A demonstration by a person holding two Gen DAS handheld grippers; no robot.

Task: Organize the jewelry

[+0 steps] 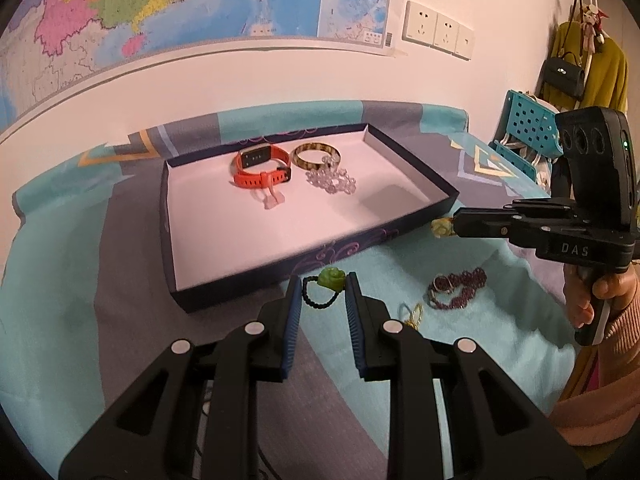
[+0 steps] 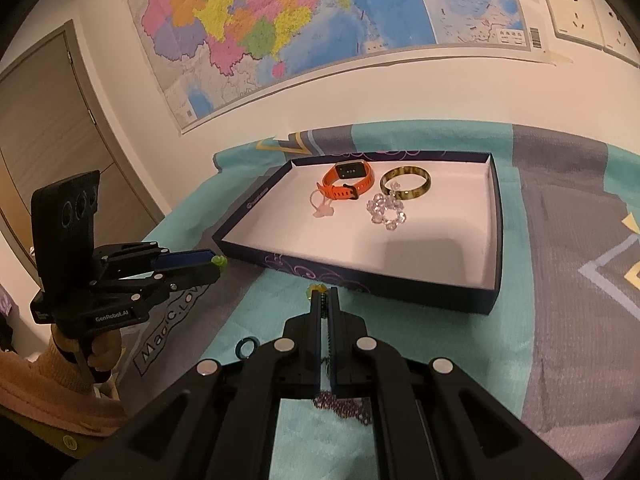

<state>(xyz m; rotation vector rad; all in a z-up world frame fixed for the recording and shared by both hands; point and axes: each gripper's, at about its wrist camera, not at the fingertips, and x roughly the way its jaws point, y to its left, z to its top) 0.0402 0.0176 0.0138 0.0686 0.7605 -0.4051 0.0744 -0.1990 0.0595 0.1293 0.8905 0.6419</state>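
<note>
My left gripper [image 1: 324, 285] is shut on a green rose charm [image 1: 331, 279] with a black cord loop, just in front of the dark blue tray [image 1: 280, 268]. In the right wrist view the left gripper [image 2: 216, 266] holds that rose [image 2: 218, 261] by the tray's [image 2: 360, 280] near left corner. My right gripper [image 2: 325, 293] is shut on a black cord with a yellowish rose charm [image 2: 315, 289]; the right gripper [image 1: 455, 226] hovers at the tray's right corner. In the tray lie an orange watch [image 1: 260, 170], a mottled bangle [image 1: 316, 157], a clear crystal bracelet [image 1: 332, 180] and a pale pink piece [image 1: 271, 200].
On the teal and grey cloth lie a purple bead bracelet [image 1: 456, 290], a small gold piece [image 1: 414, 314] and a blue ring [image 2: 245, 347]. A blue perforated basket [image 1: 524, 124] stands at the right. The map-covered wall is close behind the tray, and a door [image 2: 40, 128] at the left.
</note>
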